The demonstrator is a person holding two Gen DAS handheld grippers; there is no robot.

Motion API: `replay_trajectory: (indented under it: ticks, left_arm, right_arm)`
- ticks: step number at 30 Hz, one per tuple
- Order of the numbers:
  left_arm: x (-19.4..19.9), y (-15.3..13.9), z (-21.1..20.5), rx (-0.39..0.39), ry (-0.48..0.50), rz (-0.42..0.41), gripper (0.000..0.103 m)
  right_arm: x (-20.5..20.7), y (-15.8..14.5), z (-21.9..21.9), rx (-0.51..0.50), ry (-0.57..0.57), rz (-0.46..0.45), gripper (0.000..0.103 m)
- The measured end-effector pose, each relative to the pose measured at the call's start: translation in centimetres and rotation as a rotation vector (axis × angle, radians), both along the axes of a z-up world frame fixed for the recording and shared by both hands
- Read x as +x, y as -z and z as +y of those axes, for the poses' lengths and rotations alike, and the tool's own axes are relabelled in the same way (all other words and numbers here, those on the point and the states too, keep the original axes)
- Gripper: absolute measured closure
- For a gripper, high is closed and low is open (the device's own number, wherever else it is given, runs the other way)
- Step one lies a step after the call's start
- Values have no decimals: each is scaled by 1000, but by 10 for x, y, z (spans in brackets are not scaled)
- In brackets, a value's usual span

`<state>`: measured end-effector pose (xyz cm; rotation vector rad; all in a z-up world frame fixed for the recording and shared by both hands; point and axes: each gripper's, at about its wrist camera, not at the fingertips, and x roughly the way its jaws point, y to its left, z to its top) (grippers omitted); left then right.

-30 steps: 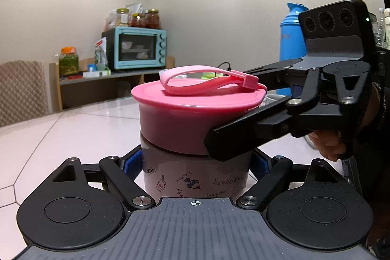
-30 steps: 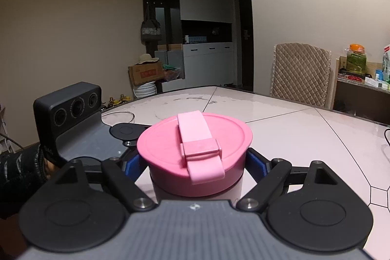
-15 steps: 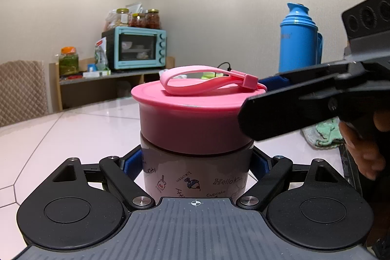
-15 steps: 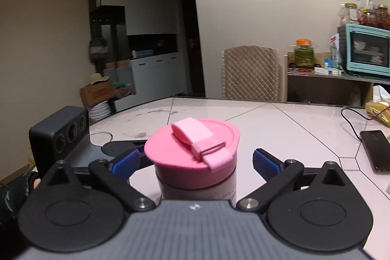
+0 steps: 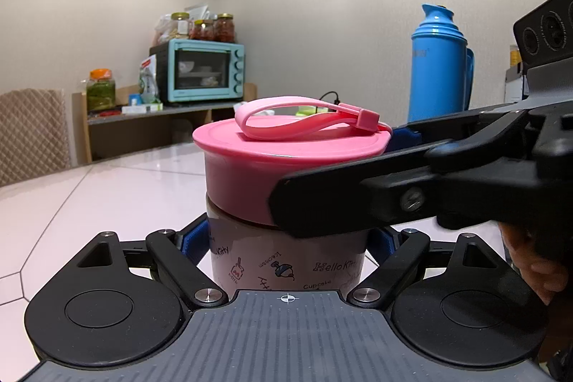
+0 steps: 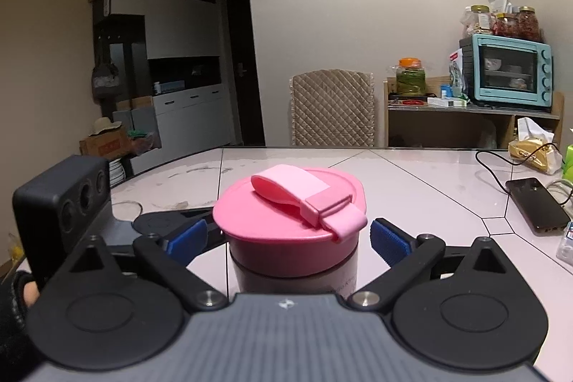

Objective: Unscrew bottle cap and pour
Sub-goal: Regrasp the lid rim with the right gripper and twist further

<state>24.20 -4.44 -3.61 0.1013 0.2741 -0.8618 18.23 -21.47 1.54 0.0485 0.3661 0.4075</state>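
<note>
Bottle stands upright on the table, long axis vertical, pink cap pointing up. Left gripper clamps the body low down. Right gripper straddles the cap level, jaws just closing yet gapped from its sides. Nearest for twisting: right.

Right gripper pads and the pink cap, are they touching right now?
Apart. The right wrist view shows table between each blue pad of the right gripper and the pink cap; its jaws have just been closing around it.
</note>
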Motion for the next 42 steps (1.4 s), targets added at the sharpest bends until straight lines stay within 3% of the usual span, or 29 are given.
replay_trajectory:
  ticks: [16, 23, 42]
  left_arm:
    - [0, 0, 0, 0, 0, -1, 13]
    - [-2, 0, 1, 1, 0, -1, 13]
    - [-3, 0, 0, 0, 0, 0, 13]
  right_arm:
    - [2, 4, 8, -6, 42, -23, 17]
    - [4, 3, 3, -24, -8, -25, 17]
    - [48, -10, -48, -38, -503, 3, 17]
